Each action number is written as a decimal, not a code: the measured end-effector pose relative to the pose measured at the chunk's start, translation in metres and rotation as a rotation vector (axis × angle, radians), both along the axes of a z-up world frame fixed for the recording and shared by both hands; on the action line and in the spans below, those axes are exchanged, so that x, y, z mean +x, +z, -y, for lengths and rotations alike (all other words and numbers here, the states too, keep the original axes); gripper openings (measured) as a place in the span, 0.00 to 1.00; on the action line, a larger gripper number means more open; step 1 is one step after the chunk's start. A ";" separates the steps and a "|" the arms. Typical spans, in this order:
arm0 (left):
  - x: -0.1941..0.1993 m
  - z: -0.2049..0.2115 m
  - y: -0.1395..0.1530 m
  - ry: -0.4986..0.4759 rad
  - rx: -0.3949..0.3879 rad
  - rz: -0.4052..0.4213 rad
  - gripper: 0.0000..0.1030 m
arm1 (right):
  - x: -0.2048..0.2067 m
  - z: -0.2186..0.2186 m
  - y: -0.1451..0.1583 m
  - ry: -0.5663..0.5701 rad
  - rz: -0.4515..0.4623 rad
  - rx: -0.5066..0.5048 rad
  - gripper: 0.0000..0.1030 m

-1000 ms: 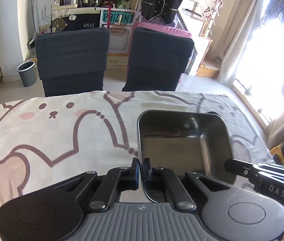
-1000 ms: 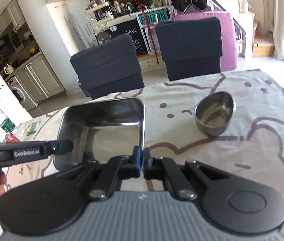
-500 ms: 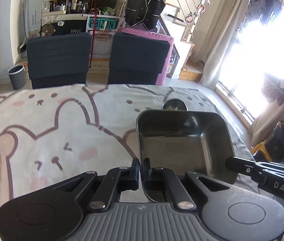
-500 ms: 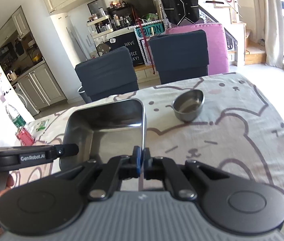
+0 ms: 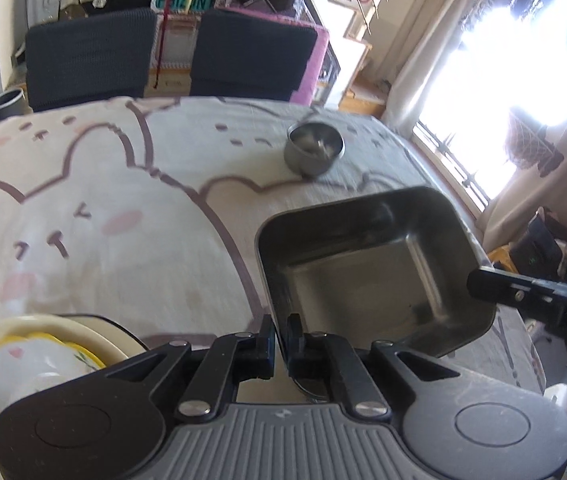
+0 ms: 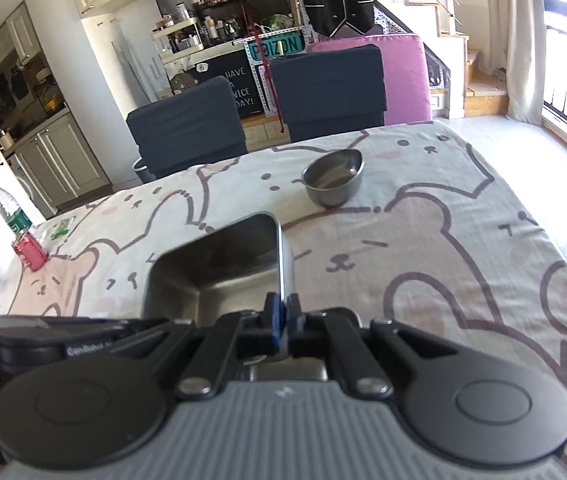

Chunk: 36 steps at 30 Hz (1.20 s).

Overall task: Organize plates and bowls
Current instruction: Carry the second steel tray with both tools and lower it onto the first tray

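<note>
A square steel tray (image 5: 371, 268) is held in the air between both grippers, tilted. My left gripper (image 5: 281, 336) is shut on its left rim. My right gripper (image 6: 282, 320) is shut on its right rim; the tray also shows in the right wrist view (image 6: 219, 268). A small round steel bowl (image 5: 314, 150) stands on the table further back, and shows in the right wrist view too (image 6: 333, 176). A cream plate with yellow and white dishes stacked on it (image 5: 43, 356) lies at the near left, below my left gripper.
The table wears a bear-print cloth (image 6: 443, 248). A red can (image 6: 30, 254) and a plastic bottle (image 6: 9, 212) stand at the far left edge. Two dark chairs (image 6: 259, 104) are behind the table. The table's right edge drops off toward the window.
Both grippers have pulled the tray back toward the near edge and tilted it. The small bowl now looks farther away, and the stacked dishes have come into the left wrist view.
</note>
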<state>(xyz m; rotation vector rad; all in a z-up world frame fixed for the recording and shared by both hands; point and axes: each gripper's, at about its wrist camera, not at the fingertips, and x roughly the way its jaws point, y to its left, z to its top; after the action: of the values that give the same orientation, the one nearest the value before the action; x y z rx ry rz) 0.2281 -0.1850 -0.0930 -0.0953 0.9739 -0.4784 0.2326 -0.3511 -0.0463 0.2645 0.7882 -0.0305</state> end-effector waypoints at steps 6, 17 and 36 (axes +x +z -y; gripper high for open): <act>0.001 0.016 -0.015 -0.030 0.009 -0.042 0.07 | 0.000 0.004 -0.004 -0.031 -0.029 -0.016 0.04; 0.001 0.032 -0.031 -0.067 0.097 -0.069 0.11 | 0.003 0.006 -0.016 -0.041 -0.091 -0.031 0.05; -0.002 0.047 -0.043 -0.103 0.173 -0.067 0.11 | 0.014 0.012 -0.033 -0.056 -0.201 -0.059 0.04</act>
<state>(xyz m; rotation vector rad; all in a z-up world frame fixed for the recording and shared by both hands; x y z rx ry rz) 0.2264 -0.2325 -0.1358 0.0955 1.0855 -0.4857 0.2466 -0.3631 -0.0798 0.2293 0.9780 -0.1350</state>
